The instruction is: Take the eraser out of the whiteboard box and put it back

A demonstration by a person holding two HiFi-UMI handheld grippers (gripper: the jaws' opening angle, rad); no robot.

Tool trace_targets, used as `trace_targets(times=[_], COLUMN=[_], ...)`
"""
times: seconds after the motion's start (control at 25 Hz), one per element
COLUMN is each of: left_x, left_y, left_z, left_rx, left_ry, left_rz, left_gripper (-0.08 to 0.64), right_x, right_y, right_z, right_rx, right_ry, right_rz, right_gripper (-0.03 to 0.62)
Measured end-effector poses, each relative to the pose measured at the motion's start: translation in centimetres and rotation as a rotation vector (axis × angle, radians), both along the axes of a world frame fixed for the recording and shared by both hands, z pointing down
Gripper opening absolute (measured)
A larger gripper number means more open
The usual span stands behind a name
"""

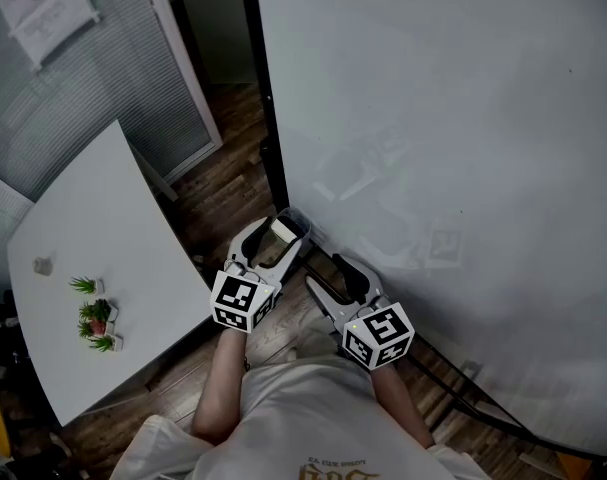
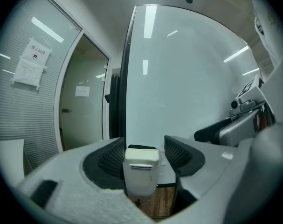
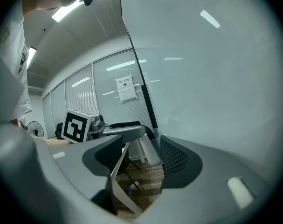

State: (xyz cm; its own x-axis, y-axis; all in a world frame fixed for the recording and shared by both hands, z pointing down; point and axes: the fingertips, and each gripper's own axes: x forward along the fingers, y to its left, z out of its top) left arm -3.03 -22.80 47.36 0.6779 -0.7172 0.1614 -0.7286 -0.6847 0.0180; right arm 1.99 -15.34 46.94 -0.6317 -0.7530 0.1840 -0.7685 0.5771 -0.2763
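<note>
The cream eraser (image 1: 282,233) with a black felt face stands upright between the jaws of my left gripper (image 1: 279,230), which is shut on it. It sits right by the clear whiteboard box (image 1: 300,218) at the whiteboard's (image 1: 443,148) lower left corner. In the left gripper view the eraser (image 2: 141,168) fills the gap of the left gripper (image 2: 143,155), with wood floor below it. My right gripper (image 1: 331,274) hovers open and holds nothing, just right of the left one. In the right gripper view the right gripper (image 3: 141,155) points at the clear box (image 3: 149,150).
A white table (image 1: 93,238) with small potted plants (image 1: 95,318) stands at the left. The whiteboard's black frame edge (image 1: 266,118) runs upward from the box. A blind-covered glass wall (image 1: 93,78) lies behind, and wood floor (image 1: 223,198) lies between table and board.
</note>
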Motion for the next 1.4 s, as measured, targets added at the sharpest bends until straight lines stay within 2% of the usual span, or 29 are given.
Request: trace_targets(times=[0.36, 0.68, 0.76, 0.84, 0.92, 0.96, 1.12, 1.4], left_x=[-1.7, -2.9, -3.1, -3.4, -3.6, -3.7, -4.2, -4.9], left_y=[2.1, 3.8, 4.2, 4.5, 4.9, 5.1, 5.5, 5.9], left_z=[-0.9, -2.8, -3.2, -3.5, -3.8, -3.9, -4.3, -3.8], left_rx=[0.014, 0.064, 0.066, 0.059, 0.059, 0.060, 0.055, 0.051], left_ry=[0.020, 0.058, 0.085, 0.117, 0.131, 0.134, 0.144, 0.112], left_rz=[-0.036, -0.090, -0.097, -0.097, -0.096, -0.096, -0.109, -0.130], left_gripper=[0.240, 0.141, 0.096, 0.058, 0.019, 0.000, 0.000, 0.000], right_x=[-0.4, 0.2, 0.5, 0.7, 0.7, 0.6, 0.5, 0.4], right_y=[0.7, 1.3, 1.3, 1.2, 1.3, 1.4, 1.6, 1.8], right_z=[-0.6, -1.6, -1.9, -2.0, -2.1, -2.3, -2.7, -2.8], right_rx=[0.036, 0.069, 0.077, 0.082, 0.089, 0.093, 0.102, 0.111], right_ry=[-0.005, -0.015, -0.008, 0.001, 0.012, 0.017, 0.013, 0.023], right_rz=[-0.011, 0.004, 0.020, 0.031, 0.035, 0.035, 0.032, 0.030], right_gripper=[0.229, 0.163, 0.147, 0.106, 0.020, 0.012, 0.012, 0.012])
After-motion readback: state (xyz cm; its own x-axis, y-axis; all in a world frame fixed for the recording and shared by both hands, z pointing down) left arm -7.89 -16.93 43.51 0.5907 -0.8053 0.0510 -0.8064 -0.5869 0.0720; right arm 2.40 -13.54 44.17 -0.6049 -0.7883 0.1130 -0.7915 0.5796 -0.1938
